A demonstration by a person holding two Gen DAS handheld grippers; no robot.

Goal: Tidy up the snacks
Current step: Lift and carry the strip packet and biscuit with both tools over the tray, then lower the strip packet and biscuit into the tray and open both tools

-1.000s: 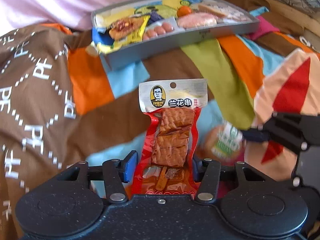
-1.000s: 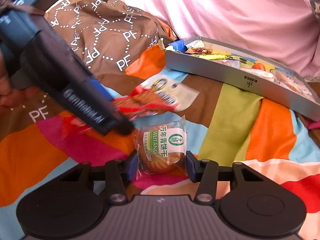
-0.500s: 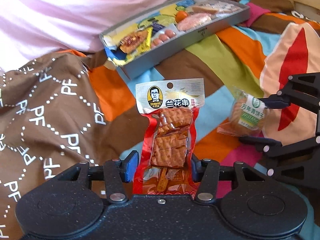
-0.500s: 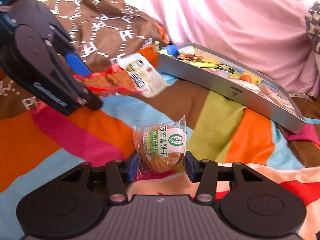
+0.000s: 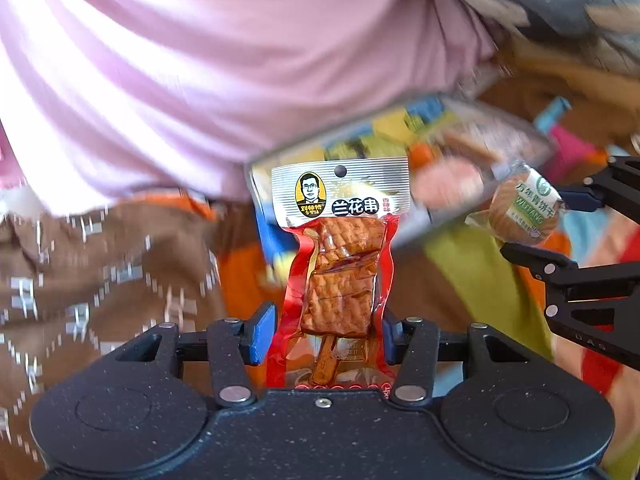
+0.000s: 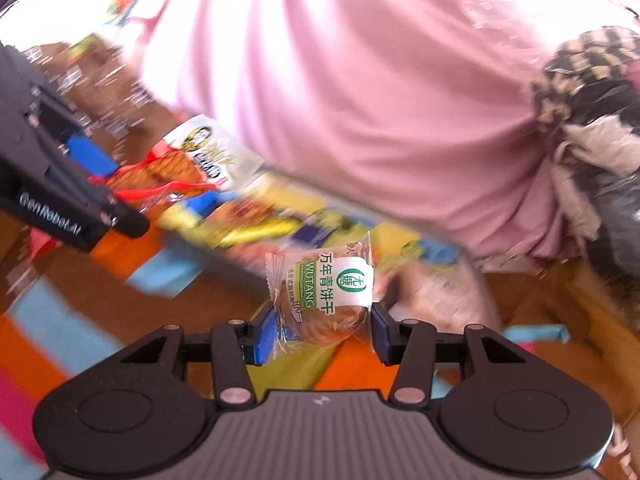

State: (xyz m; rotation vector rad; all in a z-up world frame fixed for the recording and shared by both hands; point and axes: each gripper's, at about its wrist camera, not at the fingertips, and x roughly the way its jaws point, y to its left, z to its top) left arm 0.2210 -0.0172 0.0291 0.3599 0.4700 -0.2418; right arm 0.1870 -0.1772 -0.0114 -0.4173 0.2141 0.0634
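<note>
Patchwork blanket (image 5: 460, 264) below; both tongs raised, gripping snack packets.

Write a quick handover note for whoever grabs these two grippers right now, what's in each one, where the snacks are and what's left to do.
Left gripper: shut on the red tofu-skewer packet, held upright in the air.
Right gripper: shut on the round biscuit packet, also lifted.
Grey snack tray: ahead of both grippers on the patchwork blanket, already holding several packets; it is blurred, so free slots are unclear.
Done: both packets picked up.
Left: set each one in the tray, then release.
</note>
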